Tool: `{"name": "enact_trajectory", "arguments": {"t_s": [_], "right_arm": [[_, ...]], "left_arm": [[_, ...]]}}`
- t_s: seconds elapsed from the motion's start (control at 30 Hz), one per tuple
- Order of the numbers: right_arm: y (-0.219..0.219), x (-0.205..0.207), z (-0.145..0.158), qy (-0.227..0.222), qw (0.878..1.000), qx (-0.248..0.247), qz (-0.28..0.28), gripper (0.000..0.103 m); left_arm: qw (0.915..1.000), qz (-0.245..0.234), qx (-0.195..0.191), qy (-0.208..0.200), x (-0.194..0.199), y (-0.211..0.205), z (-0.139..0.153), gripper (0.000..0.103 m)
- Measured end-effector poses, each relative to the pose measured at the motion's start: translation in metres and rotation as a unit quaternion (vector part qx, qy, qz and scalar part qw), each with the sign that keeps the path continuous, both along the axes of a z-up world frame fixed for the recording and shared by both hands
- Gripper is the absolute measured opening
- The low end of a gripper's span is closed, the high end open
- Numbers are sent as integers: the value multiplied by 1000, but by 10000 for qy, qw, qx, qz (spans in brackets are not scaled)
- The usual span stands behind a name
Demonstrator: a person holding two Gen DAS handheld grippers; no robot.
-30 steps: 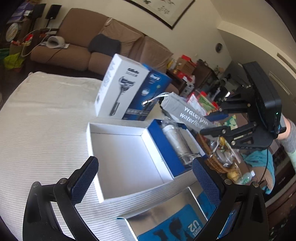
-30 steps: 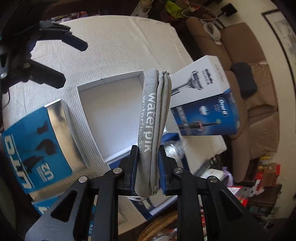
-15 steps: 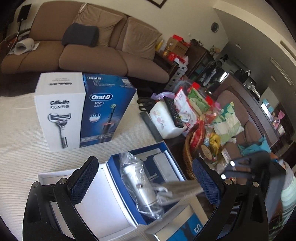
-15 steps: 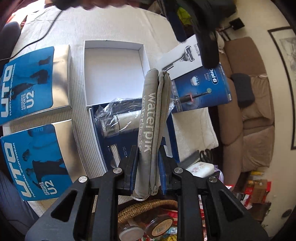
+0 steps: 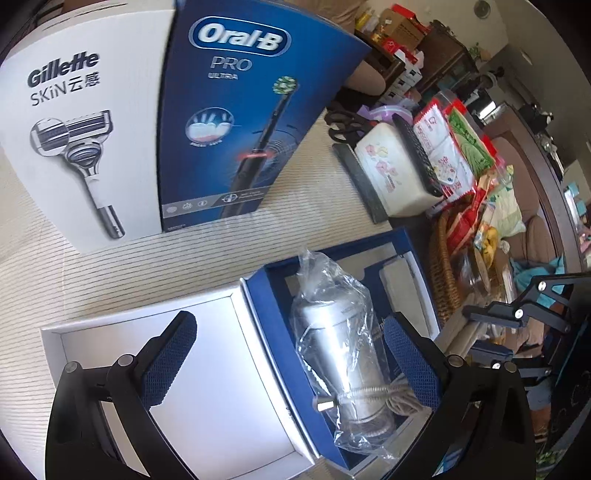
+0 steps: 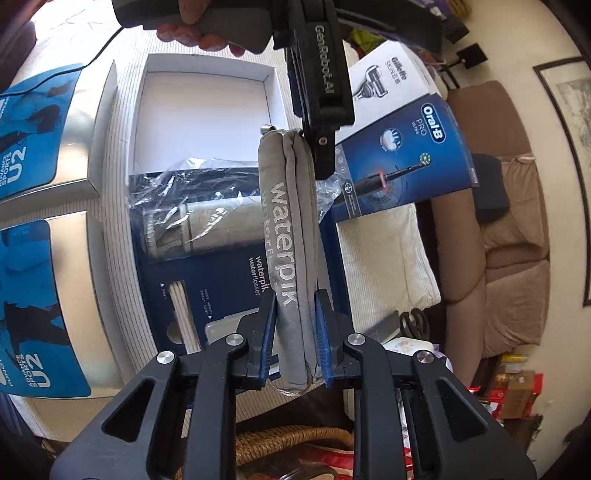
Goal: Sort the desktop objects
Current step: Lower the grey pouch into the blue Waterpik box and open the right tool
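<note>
On the far left of the right wrist view, two silver-and-blue boxes point(image 6: 40, 122) marked "U2" lie on the striped table point(image 6: 118, 258), both cut off by the frame edge, so their larger lettering is only partly readable. Next to them sits an empty white box lid point(image 6: 207, 107), its upper rim partly hidden by the person's hand point(image 6: 199, 33) and the dark body of the left gripper point(image 5: 291, 362), printed "GenRobot.AI". In the left wrist view that gripper's jaws stand wide apart, holding nothing, hovering over the seam between the white lid and the blue waterpik box point(image 5: 266, 306). Inside the blue box lies a silvery device in a crinkled clear plastic bag point(image 5: 340, 354); glare on the plastic makes its details hard to read. The box's insert reads "waterpik waterflosser".

In the middle of the right wrist view, the right gripper point(image 6: 295, 332) is clenched on a folded grey pouch point(image 6: 288, 229), printed "waterpik", pinched near its lower end between the blue pads. The pouch hangs above the blue box, covering its right side; a second line of print on it is folded out of sight. Its far end is just beside the left gripper's dark finger; contact cannot be judged.

Further right stand a white Gillette box point(image 5: 77, 140), marked "SKIN", and a blue Oral-B box point(image 5: 236, 122), marked "PRO ULTRA", upright and touching. Beyond the table edge lies a wicker basket point(image 5: 441, 273) of blurred packets.
</note>
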State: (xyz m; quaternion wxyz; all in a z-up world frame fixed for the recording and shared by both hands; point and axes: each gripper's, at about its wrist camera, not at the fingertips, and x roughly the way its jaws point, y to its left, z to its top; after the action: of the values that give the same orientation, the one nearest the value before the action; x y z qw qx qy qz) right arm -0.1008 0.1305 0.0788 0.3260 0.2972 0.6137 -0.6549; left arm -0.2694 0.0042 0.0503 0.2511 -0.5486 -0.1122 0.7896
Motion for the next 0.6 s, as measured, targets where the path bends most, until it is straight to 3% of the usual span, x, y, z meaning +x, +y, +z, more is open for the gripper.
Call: {"name": "enact_trajectory", "arguments": {"t_s": [0.2,0.6], "right_arm": [[2,-39,-17,118,9997,186,-126,20],[-4,-84,-39,45,9997,164,-173,19]], "left_arm": [[9995,125,108,-273,-16,2,-22,103],[9989,403,127,-206,-40,4,-32,103]]}}
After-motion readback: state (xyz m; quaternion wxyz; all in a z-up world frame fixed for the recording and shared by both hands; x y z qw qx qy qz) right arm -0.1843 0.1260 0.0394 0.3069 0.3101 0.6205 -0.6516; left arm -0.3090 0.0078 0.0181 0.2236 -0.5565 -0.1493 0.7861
